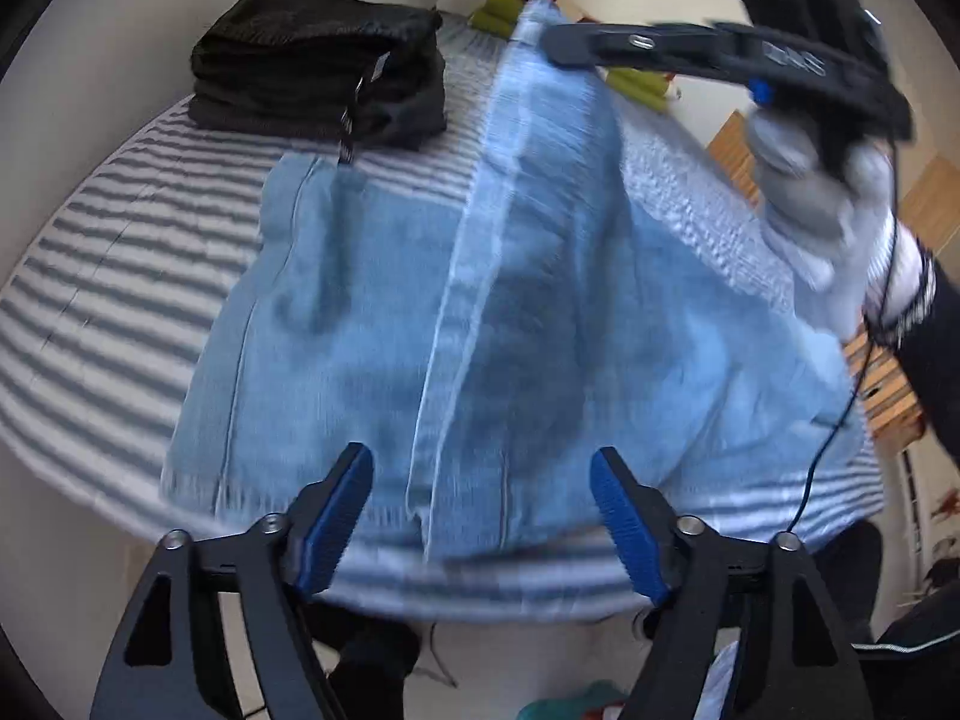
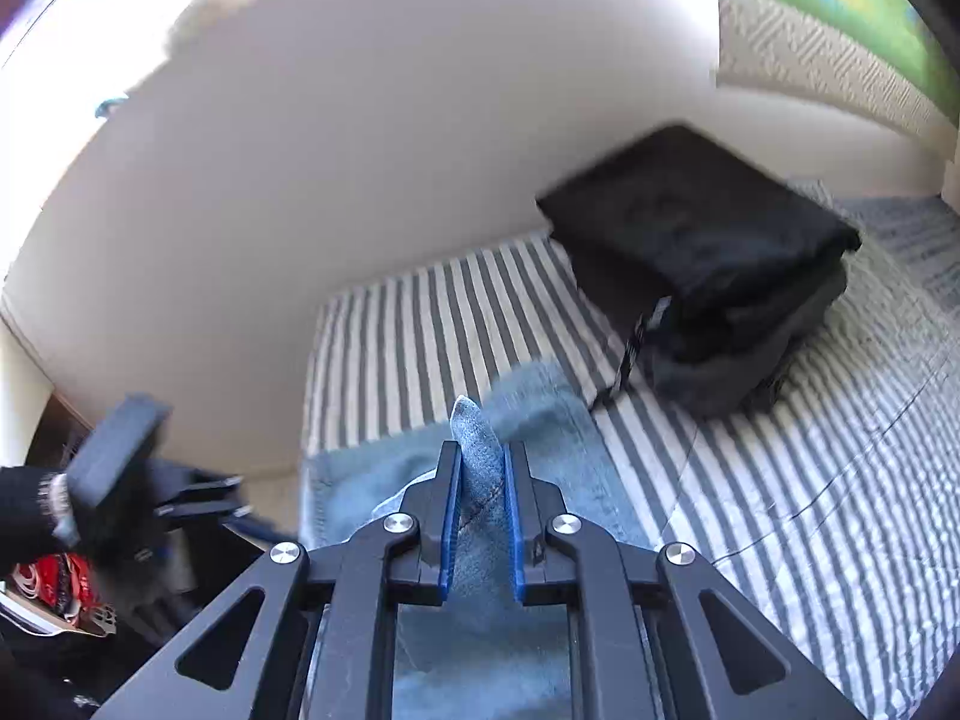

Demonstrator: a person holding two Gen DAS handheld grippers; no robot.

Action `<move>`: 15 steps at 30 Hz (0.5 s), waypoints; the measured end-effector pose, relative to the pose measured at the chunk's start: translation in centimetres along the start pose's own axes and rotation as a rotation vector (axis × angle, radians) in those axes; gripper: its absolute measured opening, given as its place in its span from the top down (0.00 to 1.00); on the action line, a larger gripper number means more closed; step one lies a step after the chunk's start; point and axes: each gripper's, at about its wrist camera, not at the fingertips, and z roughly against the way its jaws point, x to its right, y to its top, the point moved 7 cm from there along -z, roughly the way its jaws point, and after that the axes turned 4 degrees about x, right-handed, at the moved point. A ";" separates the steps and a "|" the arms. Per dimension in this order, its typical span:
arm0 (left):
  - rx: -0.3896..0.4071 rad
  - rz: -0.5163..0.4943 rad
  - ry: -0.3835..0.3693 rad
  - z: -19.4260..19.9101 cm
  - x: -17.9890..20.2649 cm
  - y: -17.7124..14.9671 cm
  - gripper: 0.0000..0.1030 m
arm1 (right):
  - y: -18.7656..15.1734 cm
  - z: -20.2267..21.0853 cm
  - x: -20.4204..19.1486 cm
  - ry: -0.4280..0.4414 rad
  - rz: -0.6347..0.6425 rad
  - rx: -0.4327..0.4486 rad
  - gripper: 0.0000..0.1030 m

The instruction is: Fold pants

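While R claw (image 2: 483, 480) pinches, blue pants (image 1: 480, 312) hang creased.

I see soft daylight, blown-out glare upper left in right wrist view, motion blur on pants (image 1: 480, 312), fisheye-bent dark edges.

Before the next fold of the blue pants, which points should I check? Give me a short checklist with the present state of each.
1. Right tool pinches a fold of the blue pants: ok.
2. Left tool is open and free of cloth: ok.
3. Pants lie flat on the striped bed cover: not ok, one part is lifted.
4. Folded black stack is apart from the lifted part: ok.
5. Pants hem edges are aligned: cannot tell, the picture is blurred.
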 end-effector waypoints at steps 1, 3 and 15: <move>-0.006 0.009 -0.012 -0.5 -0.5 0.9 0.19 | 0.4 0.6 -0.1 0.003 -0.002 0.009 0.88; -0.034 0.052 -0.069 -2.1 -1.1 1.9 0.20 | 1.3 1.4 -0.3 -0.002 -0.002 0.033 0.89; 0.080 0.017 -0.056 2.6 -0.8 2.2 0.95 | 5.2 -0.5 -0.6 -0.022 -0.021 0.078 0.89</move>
